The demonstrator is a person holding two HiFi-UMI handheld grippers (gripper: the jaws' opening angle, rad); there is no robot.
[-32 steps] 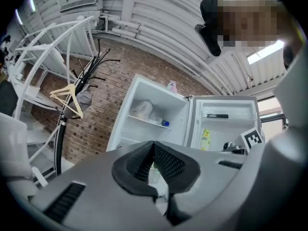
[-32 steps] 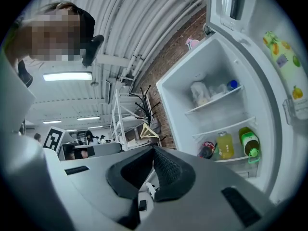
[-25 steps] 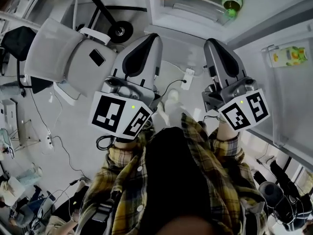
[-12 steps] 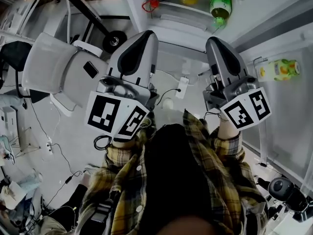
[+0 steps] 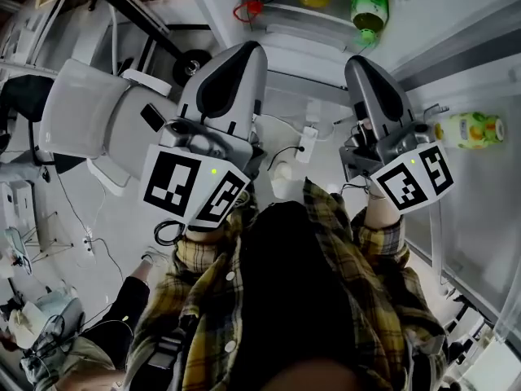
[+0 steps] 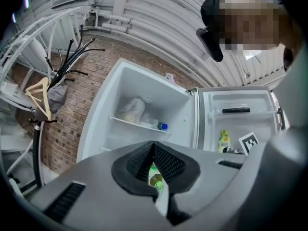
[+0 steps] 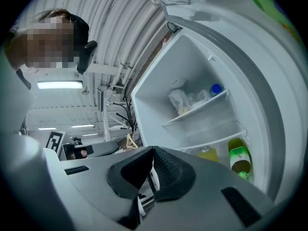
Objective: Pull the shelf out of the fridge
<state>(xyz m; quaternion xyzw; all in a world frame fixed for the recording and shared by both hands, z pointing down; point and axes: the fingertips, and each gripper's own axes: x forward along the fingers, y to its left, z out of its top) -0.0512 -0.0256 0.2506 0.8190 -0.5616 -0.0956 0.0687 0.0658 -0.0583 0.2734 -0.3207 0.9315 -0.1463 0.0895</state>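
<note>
The white fridge point(image 6: 144, 105) stands open ahead. A clear shelf point(image 6: 138, 124) in its upper part carries a plastic bag point(image 6: 132, 109) and a blue-capped bottle point(image 6: 162, 126). That shelf point(image 7: 196, 111) also shows in the right gripper view, above a lower shelf point(image 7: 216, 137) and yellow point(image 7: 208, 154) and green point(image 7: 239, 159) bottles. In the head view the bottles point(image 5: 367, 3) stand at the top edge. My left gripper point(image 5: 247, 52) and right gripper point(image 5: 359, 63) are side by side, level, short of the fridge, touching nothing. Both are shut and empty.
The fridge door point(image 5: 480, 72) hangs open at the right with a yellow juice bottle point(image 5: 466, 129) in its rack. A grey office chair point(image 5: 89, 108) stands at the left. A power strip point(image 5: 308, 142) and cables lie on the floor. A coat stand with a hanger point(image 6: 41, 97) is left of the fridge.
Both grippers have moved together toward the fridge. In the head view the cola bottle has come into sight and the door's juice bottle has slid lower.
</note>
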